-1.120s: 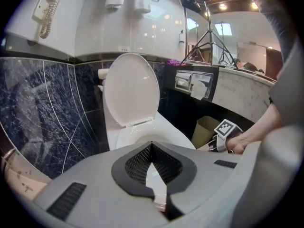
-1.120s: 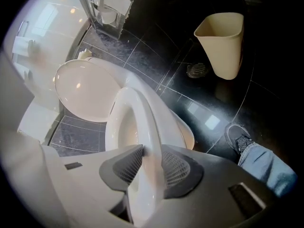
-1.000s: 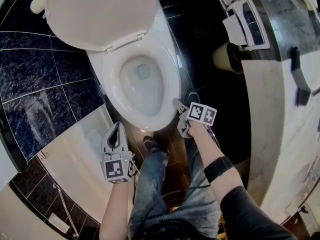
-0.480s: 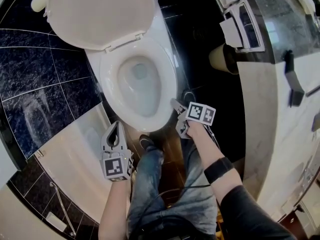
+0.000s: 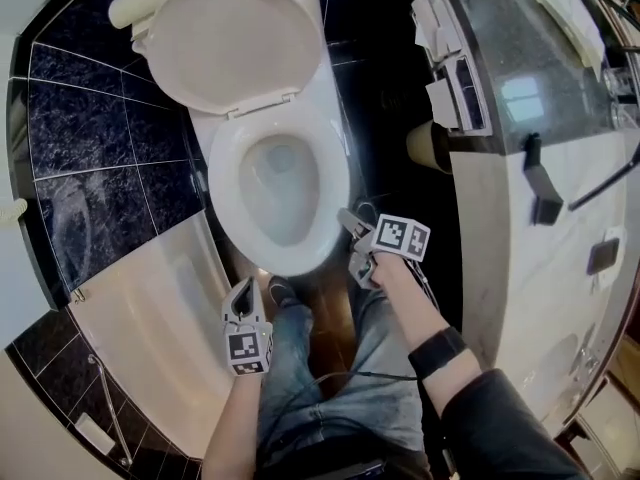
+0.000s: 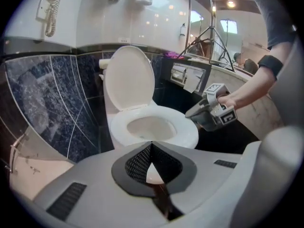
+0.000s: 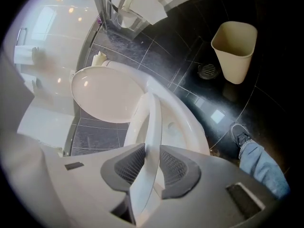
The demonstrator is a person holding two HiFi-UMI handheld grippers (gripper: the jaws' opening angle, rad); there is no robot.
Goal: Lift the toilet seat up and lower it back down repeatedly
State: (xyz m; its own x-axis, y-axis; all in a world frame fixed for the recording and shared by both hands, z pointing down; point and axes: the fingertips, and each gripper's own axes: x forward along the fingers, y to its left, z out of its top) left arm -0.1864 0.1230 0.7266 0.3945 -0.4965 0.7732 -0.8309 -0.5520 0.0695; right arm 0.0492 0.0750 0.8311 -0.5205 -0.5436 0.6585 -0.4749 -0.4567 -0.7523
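Your right gripper (image 7: 152, 148) is clamped on the toilet seat (image 7: 153, 118), its jaws having just been closing. The mesh-textured pads pinch the thin, smooth white rim edge-on, a hold that should let you swing it on its hinge. Just beyond the pads, the seat stands off the glossy bowl (image 7: 185, 127). Farther off, the oval lid (image 7: 102, 94) leans upright. Your left gripper (image 6: 151, 145) is closed on nothing, short of the toilet.

Take the toilet (image 5: 285, 263) as your landmark. The lid (image 5: 230, 38) stands raised at its back. The seat (image 7: 151, 127) sits above its rim. The waste bin (image 5: 428, 146) is on the floor to the toilet's right, and the counter (image 5: 500, 218) farther right. Your shoe (image 5: 280, 290) is just before the toilet's front.
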